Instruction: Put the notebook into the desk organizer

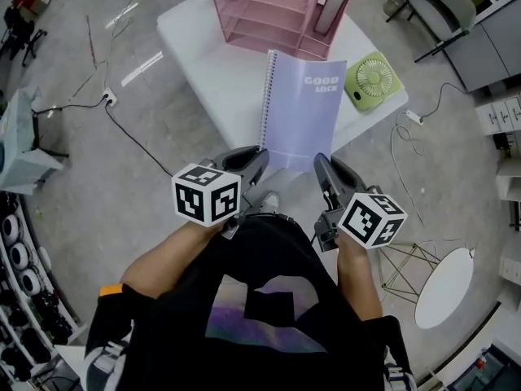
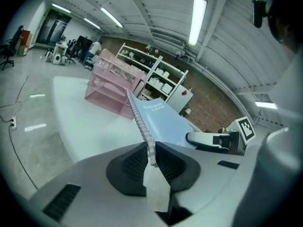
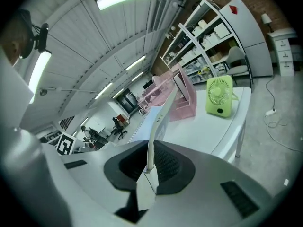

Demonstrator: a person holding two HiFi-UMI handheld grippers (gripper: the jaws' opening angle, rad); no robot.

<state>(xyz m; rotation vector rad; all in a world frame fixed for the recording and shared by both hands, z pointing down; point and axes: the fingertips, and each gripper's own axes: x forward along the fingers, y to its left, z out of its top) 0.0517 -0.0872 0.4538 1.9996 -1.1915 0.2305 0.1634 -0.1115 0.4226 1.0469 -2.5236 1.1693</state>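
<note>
Over the near side of the white table (image 1: 207, 68), in the head view, the lilac spiral notebook (image 1: 303, 104) hangs in the air between the left gripper (image 1: 257, 156) and the right gripper (image 1: 322, 164), one at each near corner. The pink desk organizer (image 1: 269, 15) stands beyond it and a green fan (image 1: 373, 80) to its right. In the left gripper view, the jaws pinch narrowly on the end of the wire spiral (image 2: 142, 122). In the right gripper view, the jaws clamp narrowly on the notebook's thin free edge, seen edge-on between the ribbed pads (image 3: 165, 162).

Black T-shirt (image 1: 273, 247), purple print; grey left gripper (image 1: 259, 158) and right gripper (image 1: 321, 164) bear marker cubes (image 1: 207, 194).
</note>
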